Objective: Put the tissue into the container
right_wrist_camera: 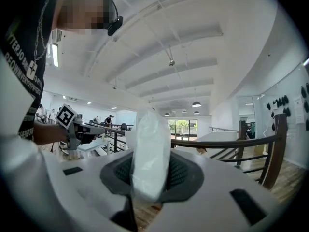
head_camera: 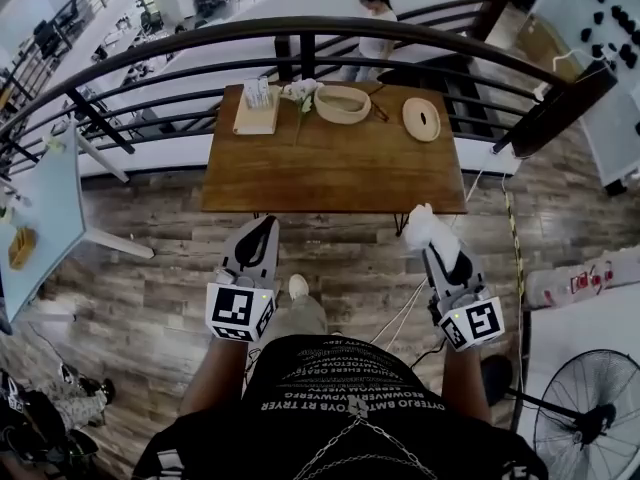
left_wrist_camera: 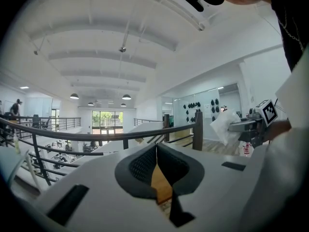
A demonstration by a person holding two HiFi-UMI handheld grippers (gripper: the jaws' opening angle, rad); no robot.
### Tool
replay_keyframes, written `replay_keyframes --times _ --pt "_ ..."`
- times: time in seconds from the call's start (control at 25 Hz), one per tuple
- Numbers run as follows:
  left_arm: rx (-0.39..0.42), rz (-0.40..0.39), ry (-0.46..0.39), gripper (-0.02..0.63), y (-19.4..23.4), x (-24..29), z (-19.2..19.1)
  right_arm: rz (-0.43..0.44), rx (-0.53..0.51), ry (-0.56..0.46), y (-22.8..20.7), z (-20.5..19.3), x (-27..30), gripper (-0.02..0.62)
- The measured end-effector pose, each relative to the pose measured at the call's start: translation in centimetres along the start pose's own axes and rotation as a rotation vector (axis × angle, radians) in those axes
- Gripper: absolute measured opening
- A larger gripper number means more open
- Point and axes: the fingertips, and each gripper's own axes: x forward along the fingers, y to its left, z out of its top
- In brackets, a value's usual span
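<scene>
A: The right tongs (head_camera: 438, 248) are clenched on the tissue (head_camera: 425, 226), well short of the container (head_camera: 342, 104). The left tongs (head_camera: 260, 228) are closed and empty.

B: Risk? The floppy tissue may snag the container's rim and spill outside.

A: The wooden surface (head_camera: 330, 173) carries the container, with a railing (head_camera: 300, 28) beyond it.

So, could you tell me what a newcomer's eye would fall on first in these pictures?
Most likely the white tissue pinched in the right gripper, held over the plank floor. Ahead, against a dark railing, stands a wooden table with an oval woven container near its far edge; the left gripper is shut and empty.
</scene>
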Motion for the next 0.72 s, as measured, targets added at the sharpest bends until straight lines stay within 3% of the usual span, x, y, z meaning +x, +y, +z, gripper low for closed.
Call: replay_keyframes --times 0.24,0.52,0.72 --pt "0.035 0.015 -0.032 0.029 5.2 3.7 2.0 0.004 -0.017 0.001 -0.5 1.6 5.8 0.115" --pt "0.064 -0.012 -0.026 0.029 10.9 7.6 2.7 0.003 -0.047 -0.004 0.4 3.6 13.2 0.115" --pt "0.071 -0.044 -0.073 0.029 14.5 9.7 3.8 -0.009 -0.088 -0.011 1.6 5.5 17.5 0.115"
